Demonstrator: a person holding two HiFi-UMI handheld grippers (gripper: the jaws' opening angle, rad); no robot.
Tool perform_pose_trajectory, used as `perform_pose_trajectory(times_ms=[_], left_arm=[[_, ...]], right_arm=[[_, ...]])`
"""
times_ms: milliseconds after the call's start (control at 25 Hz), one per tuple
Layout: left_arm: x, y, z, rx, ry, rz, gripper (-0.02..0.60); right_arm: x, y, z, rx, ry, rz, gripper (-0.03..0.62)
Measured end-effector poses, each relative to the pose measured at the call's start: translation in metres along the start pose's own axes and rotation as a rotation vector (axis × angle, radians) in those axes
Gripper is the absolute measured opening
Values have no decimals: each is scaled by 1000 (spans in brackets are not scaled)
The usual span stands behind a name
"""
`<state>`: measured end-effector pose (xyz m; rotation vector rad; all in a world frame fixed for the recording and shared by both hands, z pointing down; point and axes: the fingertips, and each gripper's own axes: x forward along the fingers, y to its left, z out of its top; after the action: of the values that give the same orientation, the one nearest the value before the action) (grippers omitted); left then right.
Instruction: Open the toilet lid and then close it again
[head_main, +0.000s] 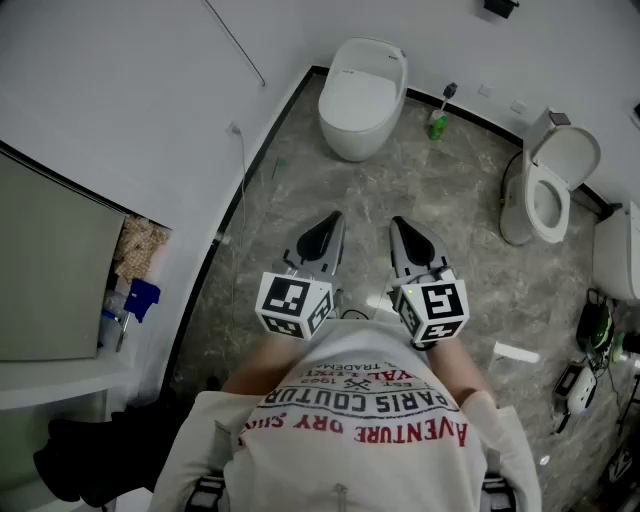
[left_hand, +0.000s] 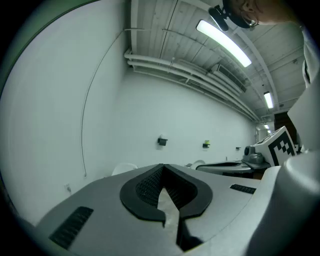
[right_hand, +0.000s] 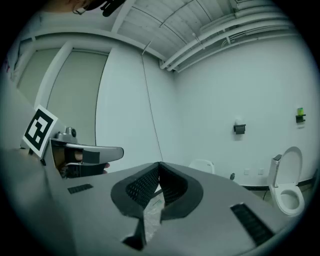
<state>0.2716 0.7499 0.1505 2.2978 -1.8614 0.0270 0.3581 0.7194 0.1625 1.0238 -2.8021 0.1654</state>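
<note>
white toilet lid (head_main: 368, 62) shut, lengthwise toward person (head_main: 360, 445)

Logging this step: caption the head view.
Left gripper and right gripper, both shut, point at the closed toilet; an open toilet stands at right.

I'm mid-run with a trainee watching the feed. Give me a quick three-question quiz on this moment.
1. True or false: the left hand-held gripper and the right hand-held gripper are both shut and empty.
2. Two toilets show in the head view: the far-wall toilet and the right-hand toilet. Which has its lid raised? A far-wall; B right-hand; C both.
3. Fill in: in the head view, the green bottle stands to the ___ of the far-wall toilet.
Key: 1 true; 2 B; 3 right.
</note>
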Motion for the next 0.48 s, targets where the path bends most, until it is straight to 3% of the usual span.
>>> perform_pose_trajectory(times_ms=[480], left_arm=[[-3, -22, -12, -26, 11, 19, 8]], right_arm=[[-22, -16, -10, 65, -15, 4, 15]])
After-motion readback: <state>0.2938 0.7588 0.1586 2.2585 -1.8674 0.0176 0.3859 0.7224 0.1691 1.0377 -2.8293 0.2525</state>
